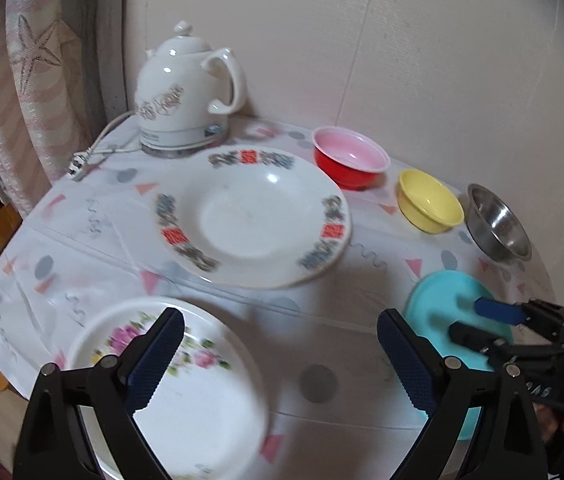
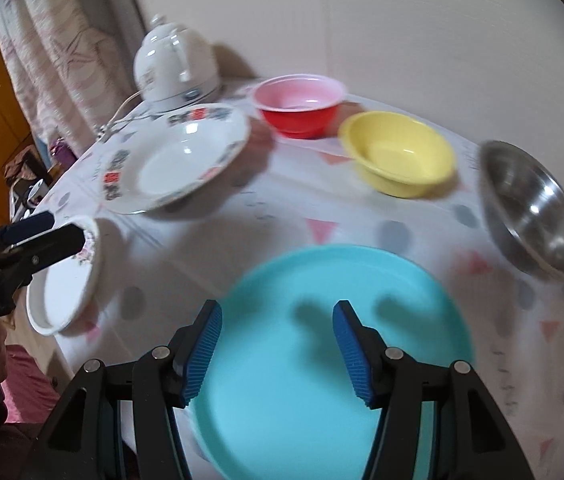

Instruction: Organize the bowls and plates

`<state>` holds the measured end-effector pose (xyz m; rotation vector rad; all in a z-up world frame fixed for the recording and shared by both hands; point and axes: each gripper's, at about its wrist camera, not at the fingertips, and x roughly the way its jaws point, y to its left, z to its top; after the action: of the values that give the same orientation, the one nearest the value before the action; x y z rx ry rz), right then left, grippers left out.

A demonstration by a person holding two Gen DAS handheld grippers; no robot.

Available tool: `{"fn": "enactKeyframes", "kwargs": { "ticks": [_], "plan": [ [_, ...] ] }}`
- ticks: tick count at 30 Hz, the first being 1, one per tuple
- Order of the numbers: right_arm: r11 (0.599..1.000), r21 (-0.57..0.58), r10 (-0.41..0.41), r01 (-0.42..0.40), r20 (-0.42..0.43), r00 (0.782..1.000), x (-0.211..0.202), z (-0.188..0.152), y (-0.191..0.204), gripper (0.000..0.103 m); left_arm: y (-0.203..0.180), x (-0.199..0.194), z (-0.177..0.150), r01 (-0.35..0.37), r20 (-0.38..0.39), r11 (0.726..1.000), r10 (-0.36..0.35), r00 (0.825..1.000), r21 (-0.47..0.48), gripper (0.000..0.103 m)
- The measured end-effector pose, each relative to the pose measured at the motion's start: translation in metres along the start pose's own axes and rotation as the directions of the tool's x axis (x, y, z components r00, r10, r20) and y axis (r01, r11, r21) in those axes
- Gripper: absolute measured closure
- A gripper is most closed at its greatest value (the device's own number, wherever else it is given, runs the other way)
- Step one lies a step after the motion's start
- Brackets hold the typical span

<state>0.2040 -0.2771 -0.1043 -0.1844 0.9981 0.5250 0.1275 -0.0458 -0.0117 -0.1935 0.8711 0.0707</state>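
Observation:
My left gripper [image 1: 280, 354] is open and empty above the near left of the table, one finger over a white rose-patterned plate [image 1: 202, 404], also in the right wrist view [image 2: 68, 292]. My right gripper [image 2: 276, 344] is open and empty above a turquoise plate [image 2: 322, 360], which the left wrist view [image 1: 438, 304] also shows. A large white plate with a red and blue rim [image 1: 254, 216] lies mid-table. A red bowl with pink inside [image 1: 348, 160], a yellow bowl [image 1: 428, 202] and a steel bowl [image 1: 498, 222] stand along the back right.
A white ceramic kettle [image 1: 186, 92] with its cord [image 1: 94, 152] stands at the back left by the wall. The table has a patterned white cloth [image 1: 322, 384]. A curtain [image 1: 30, 92] hangs at the left, beyond the table edge.

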Motion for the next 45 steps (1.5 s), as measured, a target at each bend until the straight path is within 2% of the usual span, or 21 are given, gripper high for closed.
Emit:
{"fn": "enactKeyframes", "kwargs": {
  "ticks": [3, 11, 17, 21, 26, 31, 33, 37, 39, 41, 45],
  "plan": [
    [1.000, -0.015, -0.003, 0.003, 0.003, 1.000, 0.011, 0.013, 0.022, 0.044, 0.016, 0.000, 0.007, -0.016, 0.012, 1.000, 0.016, 1.000, 0.005, 0.005],
    [0.999, 0.042, 0.005, -0.006, 0.024, 1.000, 0.031, 0.049, 0.051, 0.044, 0.056, 0.009, 0.021, 0.053, -0.013, 0.999, -0.053, 0.999, 0.010, 0.005],
    [0.995, 0.098, 0.003, -0.005, 0.021, 1.000, 0.042, 0.057, 0.061, 0.044, 0.080, 0.020, 0.028, 0.085, -0.045, 0.996, -0.085, 0.995, -0.005, 0.004],
    [0.985, 0.169, 0.027, -0.031, 0.027, 0.999, 0.047, 0.063, 0.057, 0.044, 0.106, 0.027, 0.036, 0.084, -0.058, 0.995, -0.087, 0.995, -0.048, 0.004],
    [0.960, 0.276, 0.038, -0.051, 0.054, 0.998, 0.053, 0.075, 0.041, 0.044, 0.140, 0.042, 0.056, 0.135, -0.060, 0.983, -0.143, 0.988, -0.122, 0.003],
    [0.942, 0.334, 0.025, -0.043, 0.060, 0.998, 0.068, 0.090, 0.030, 0.044, 0.150, 0.068, 0.075, 0.171, -0.105, 0.977, -0.184, 0.977, -0.124, 0.003],
    [0.942, 0.334, 0.010, -0.025, 0.047, 0.999, 0.077, 0.095, 0.030, 0.044, 0.148, 0.081, 0.079, 0.155, -0.136, 0.983, -0.168, 0.976, -0.101, 0.000],
    [0.939, 0.344, -0.007, -0.004, 0.032, 0.999, 0.093, 0.104, 0.027, 0.053, 0.149, 0.104, 0.089, 0.134, -0.180, 0.988, -0.147, 0.973, -0.081, 0.000],
    [0.938, 0.348, -0.023, 0.013, 0.024, 0.999, 0.098, 0.108, 0.027, 0.064, 0.151, 0.112, 0.094, 0.143, -0.188, 0.986, -0.157, 0.969, -0.086, 0.000],
    [0.933, 0.359, -0.018, 0.011, 0.018, 1.000, 0.103, 0.110, 0.024, 0.065, 0.154, 0.123, 0.100, 0.156, -0.214, 0.983, -0.174, 0.961, -0.101, 0.000],
    [0.927, 0.375, -0.006, 0.003, 0.007, 1.000, 0.112, 0.114, 0.022, 0.070, 0.155, 0.139, 0.111, 0.166, -0.223, 0.982, -0.184, 0.957, -0.095, 0.000]
  ]
}}
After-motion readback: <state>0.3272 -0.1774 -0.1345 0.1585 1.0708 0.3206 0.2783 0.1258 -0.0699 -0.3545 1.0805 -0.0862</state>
